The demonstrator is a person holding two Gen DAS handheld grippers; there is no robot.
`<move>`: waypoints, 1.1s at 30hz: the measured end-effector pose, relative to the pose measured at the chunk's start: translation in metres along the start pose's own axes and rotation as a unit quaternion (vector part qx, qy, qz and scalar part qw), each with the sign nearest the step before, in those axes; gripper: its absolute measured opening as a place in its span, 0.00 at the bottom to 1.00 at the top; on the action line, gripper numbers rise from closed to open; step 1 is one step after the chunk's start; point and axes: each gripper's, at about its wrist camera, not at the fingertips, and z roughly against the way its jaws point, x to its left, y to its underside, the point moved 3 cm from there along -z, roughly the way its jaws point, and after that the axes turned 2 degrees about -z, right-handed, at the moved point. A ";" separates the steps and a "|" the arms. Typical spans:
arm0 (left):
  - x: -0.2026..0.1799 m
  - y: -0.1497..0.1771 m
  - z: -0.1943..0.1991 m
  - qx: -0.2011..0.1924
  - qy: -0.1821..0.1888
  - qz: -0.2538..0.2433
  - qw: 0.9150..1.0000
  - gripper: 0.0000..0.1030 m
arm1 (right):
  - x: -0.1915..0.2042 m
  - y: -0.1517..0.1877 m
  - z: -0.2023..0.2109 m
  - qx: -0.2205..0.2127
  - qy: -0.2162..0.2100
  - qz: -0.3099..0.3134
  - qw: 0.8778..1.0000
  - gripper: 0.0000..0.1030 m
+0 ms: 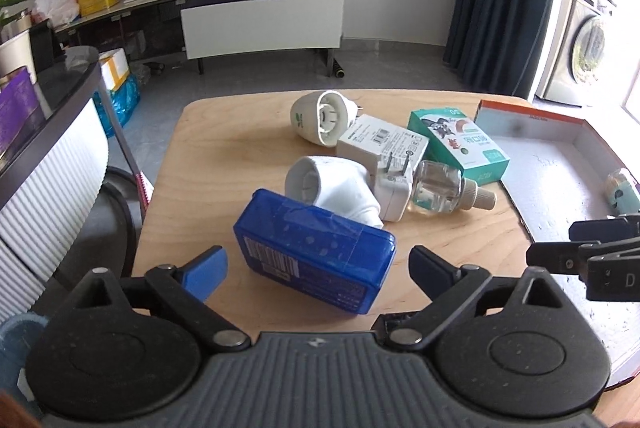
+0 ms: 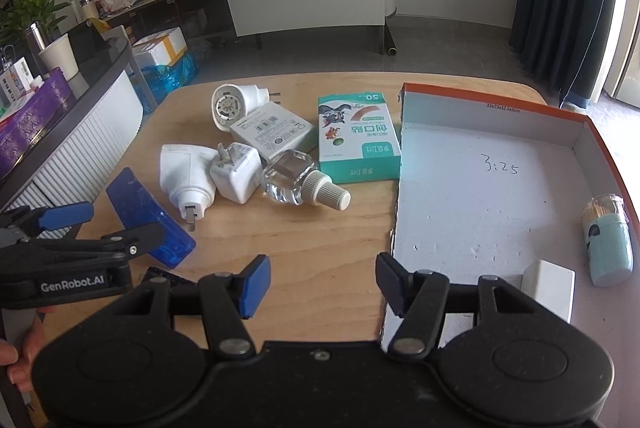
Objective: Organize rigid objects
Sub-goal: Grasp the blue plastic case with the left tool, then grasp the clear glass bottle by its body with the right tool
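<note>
Wooden table (image 1: 224, 156) carries seven loose things, and a shallow cardboard tray (image 2: 480, 188) with an orange rim lies on its right side. One blue plastic case (image 1: 316, 252) lies nearest the left gripper (image 1: 316, 264), between its wide-spread fingers, whose pads stand clear of it on both sides; nothing is gripped. Behind the case sit two white round plug-in heaters: one heater (image 1: 336, 188) touching the case's far edge, the other heater (image 1: 320, 118) farther back. Between them lie one flat white adapter (image 1: 380, 144) and one small white charger cube (image 1: 394, 194) with its two prongs up. One clear refill bottle (image 1: 440, 190) with a beige cap lies on its side against the cube, and one green plaster box (image 1: 460, 144) rests just beside the tray's edge. Inside the tray are two things: one pale green toothpick jar (image 2: 610, 244) lying on its side, and one white block (image 2: 550, 288) near it. The right gripper (image 2: 320, 282) hangs over the tray's near left edge, fingers partly apart and empty.
</note>
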 end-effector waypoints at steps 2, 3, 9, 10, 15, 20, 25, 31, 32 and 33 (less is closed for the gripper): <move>-0.001 -0.001 -0.008 0.001 0.006 -0.019 1.000 0.98 | -0.002 0.000 0.000 0.001 0.001 -0.002 1.000 0.69; -0.001 -0.001 -0.013 0.002 0.010 -0.028 1.000 0.98 | -0.003 0.000 -0.001 0.000 0.001 -0.003 1.000 0.69; 0.007 -0.001 -0.029 0.008 0.036 -0.030 0.999 0.83 | -0.007 -0.002 -0.005 0.001 0.004 -0.007 1.000 0.69; 0.009 -0.001 -0.029 0.005 0.041 -0.025 0.999 0.81 | -0.007 -0.003 -0.006 0.001 0.003 -0.008 1.000 0.69; 0.015 0.000 -0.026 -0.002 0.045 -0.002 0.999 0.50 | -0.006 -0.011 -0.014 0.001 0.006 -0.004 1.000 0.69; 0.019 0.002 -0.024 0.010 0.054 0.012 0.998 0.33 | -0.004 -0.018 -0.017 -0.001 0.005 -0.007 1.000 0.69; 0.019 0.001 -0.024 0.011 0.042 0.018 0.999 0.34 | 0.000 -0.020 -0.023 0.000 0.000 -0.002 1.000 0.69; 0.014 -0.001 -0.029 0.012 0.029 0.010 0.999 0.33 | 0.006 -0.030 -0.033 -0.005 -0.007 0.010 1.000 0.70; 0.014 -0.001 -0.029 0.013 0.029 0.012 0.999 0.33 | 0.008 -0.032 -0.035 -0.009 -0.009 0.016 1.000 0.74; 0.017 -0.002 -0.027 0.010 0.024 0.015 1.000 0.33 | 0.010 -0.035 -0.037 -0.012 -0.011 0.025 1.000 0.76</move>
